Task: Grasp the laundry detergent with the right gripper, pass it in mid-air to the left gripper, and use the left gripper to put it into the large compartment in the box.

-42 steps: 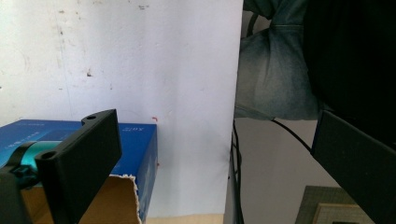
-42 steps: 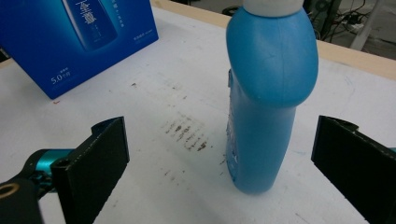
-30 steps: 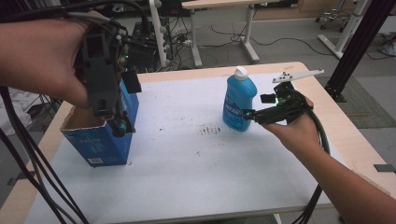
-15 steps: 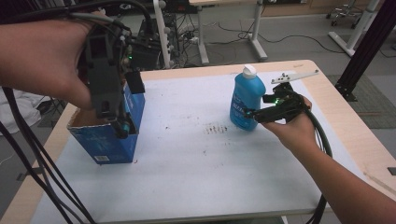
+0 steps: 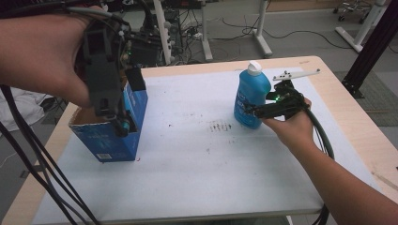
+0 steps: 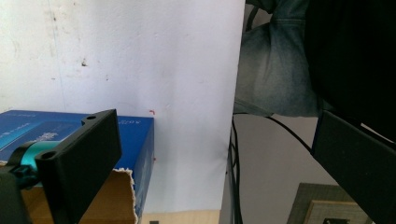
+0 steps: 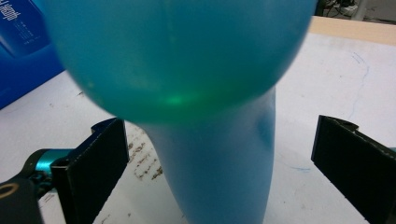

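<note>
Right gripper at blue bottle, left gripper over blue box.

Right gripper (image 5: 251, 111): 2 jaws spread, 1 either side of the blue bottle (image 5: 250, 98), gaps visible, not clamped. Bottle upright on the white mat (image 5: 197, 159), right of centre. Left gripper (image 5: 123, 125): jaws apart, grasping nothing, above the open blue box (image 5: 115, 140) at the mat's left edge.

The right claw (image 5: 251, 111) sits at the upright blue bottle (image 5: 250, 96); the left claw (image 5: 123, 125) hangs over the blue box (image 5: 115, 140).
</note>
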Action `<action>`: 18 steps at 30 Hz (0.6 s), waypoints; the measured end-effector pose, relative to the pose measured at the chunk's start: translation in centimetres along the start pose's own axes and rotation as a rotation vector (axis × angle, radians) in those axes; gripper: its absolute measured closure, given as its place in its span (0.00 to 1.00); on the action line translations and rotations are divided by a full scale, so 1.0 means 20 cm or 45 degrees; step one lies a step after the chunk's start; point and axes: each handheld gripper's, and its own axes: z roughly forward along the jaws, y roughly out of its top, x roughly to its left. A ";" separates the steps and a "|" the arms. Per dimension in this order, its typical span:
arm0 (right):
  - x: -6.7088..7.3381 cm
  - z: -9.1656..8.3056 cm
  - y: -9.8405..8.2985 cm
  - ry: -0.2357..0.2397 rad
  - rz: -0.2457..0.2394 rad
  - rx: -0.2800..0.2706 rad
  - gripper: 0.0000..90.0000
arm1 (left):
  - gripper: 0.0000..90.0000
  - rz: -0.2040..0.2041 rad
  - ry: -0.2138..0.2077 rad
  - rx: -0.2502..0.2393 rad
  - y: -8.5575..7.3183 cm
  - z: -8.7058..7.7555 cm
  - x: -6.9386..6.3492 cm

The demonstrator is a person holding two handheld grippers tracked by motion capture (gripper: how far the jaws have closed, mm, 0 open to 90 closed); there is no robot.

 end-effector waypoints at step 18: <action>0.01 0.09 -0.02 -0.017 0.001 -0.039 0.05 | 0.02 -0.017 -0.004 0.007 -0.02 0.01 0.01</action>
